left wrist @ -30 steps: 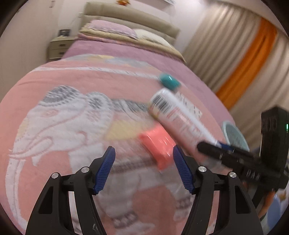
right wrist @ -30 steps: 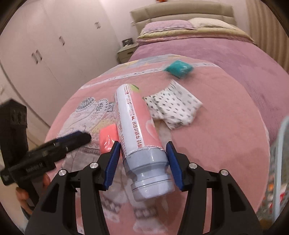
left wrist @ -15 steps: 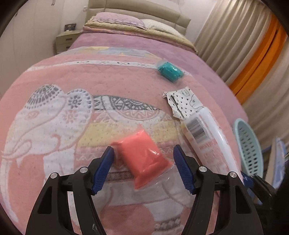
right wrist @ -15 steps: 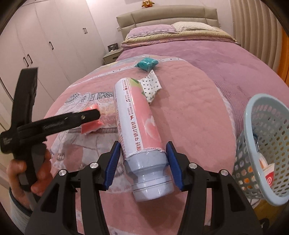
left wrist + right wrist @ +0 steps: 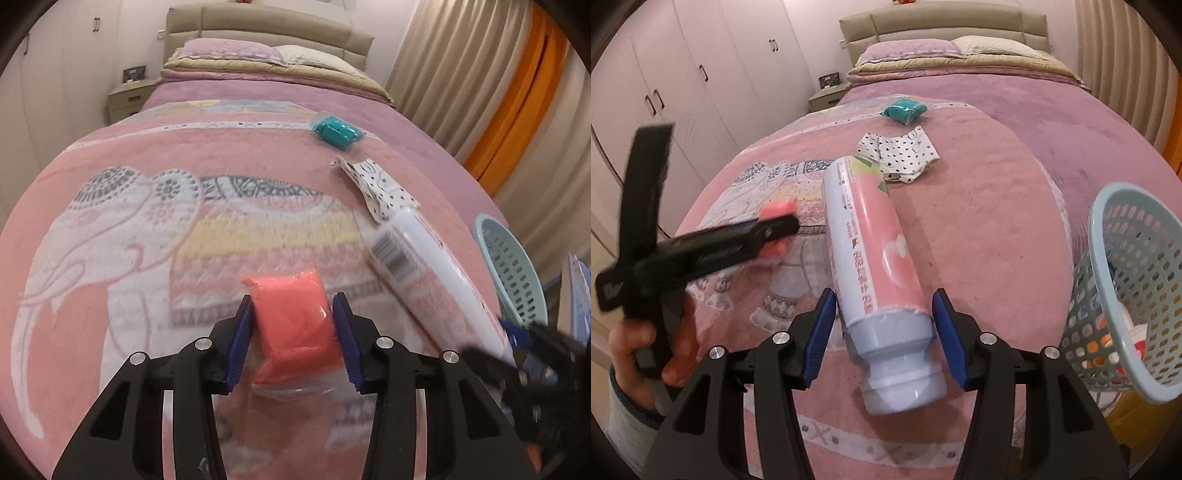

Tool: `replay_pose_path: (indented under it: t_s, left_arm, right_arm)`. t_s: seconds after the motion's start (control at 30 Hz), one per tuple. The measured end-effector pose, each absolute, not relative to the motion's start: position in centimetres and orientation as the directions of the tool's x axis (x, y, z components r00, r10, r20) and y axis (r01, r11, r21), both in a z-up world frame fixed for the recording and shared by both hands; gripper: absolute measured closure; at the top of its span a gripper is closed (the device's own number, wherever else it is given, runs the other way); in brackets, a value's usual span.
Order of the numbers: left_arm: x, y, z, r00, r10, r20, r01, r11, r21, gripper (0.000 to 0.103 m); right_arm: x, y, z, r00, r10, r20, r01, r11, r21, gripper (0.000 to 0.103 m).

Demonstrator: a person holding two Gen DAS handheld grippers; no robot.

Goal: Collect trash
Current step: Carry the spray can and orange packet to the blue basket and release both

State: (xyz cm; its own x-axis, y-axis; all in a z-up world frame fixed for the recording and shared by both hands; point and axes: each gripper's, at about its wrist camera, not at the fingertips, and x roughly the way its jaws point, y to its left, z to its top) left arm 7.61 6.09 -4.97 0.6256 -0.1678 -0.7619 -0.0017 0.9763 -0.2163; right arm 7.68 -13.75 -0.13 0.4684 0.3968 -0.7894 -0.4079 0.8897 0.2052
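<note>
My left gripper (image 5: pixel 293 341) is shut on a coral-red soft packet (image 5: pixel 295 321) in clear wrap, over the pink elephant blanket (image 5: pixel 147 229). My right gripper (image 5: pixel 884 332) is shut on a pink and white bottle (image 5: pixel 875 266), held near its grey cap end, lifted above the bed. The bottle also shows in the left wrist view (image 5: pixel 432 273). A teal packet (image 5: pixel 336 129) and a white polka-dot wrapper (image 5: pixel 380 188) lie on the blanket further up; they also show in the right wrist view, the teal packet (image 5: pixel 905 108) and the wrapper (image 5: pixel 905 155).
A light-blue perforated basket (image 5: pixel 1137 280) with some trash inside hangs off the bed's right side; it also shows in the left wrist view (image 5: pixel 509 266). White wardrobes (image 5: pixel 683 92) stand to the left, curtains (image 5: pixel 498 92) to the right. A nightstand (image 5: pixel 129 96) is by the headboard.
My left gripper has moved forward onto the coral packet and closed on it. My right gripper has carried the bottle rightward, bringing the basket closer.
</note>
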Motion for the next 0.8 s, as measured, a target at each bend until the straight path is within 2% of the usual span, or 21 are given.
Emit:
replay_pose_path:
  t_s: [0.3, 0.37, 0.5, 0.67, 0.8]
  left_arm:
    - [4.7, 6.8, -4.2, 0.663, -0.190, -0.724, -0.004, 0.966, -0.257, 0.062]
    - [4.4, 6.9, -4.1, 0.671, -0.201, -0.713, 0.000, 0.962, -0.272, 0.062]
    - [4.0, 6.8, -3.7, 0.678, -0.235, -0.697, 0.022, 0.954, -0.300, 0.062]
    - [3.6, 5.8, -2.5, 0.695, -0.250, -0.675, 0.057, 0.954, -0.294, 0.062]
    - [3.4, 4.2, -1.5, 0.705, -0.273, -0.655, 0.101, 0.952, -0.288, 0.062]
  right_arm:
    - [10.1, -11.5, -0.7, 0.414, 0.378, -0.828, -0.424, 0.885, 0.192, 0.046]
    - [10.2, -11.3, -0.7, 0.411, 0.372, -0.832, -0.423, 0.887, 0.188, 0.052]
    - [9.5, -11.4, -0.4, 0.433, 0.366, -0.824, -0.417, 0.891, 0.177, 0.056]
    - [9.0, -12.9, 0.4, 0.477, 0.328, -0.815, -0.376, 0.915, 0.149, 0.057]
    - [8.7, -15.4, 1.3, 0.501, 0.349, -0.792, -0.340, 0.921, 0.191, 0.057]
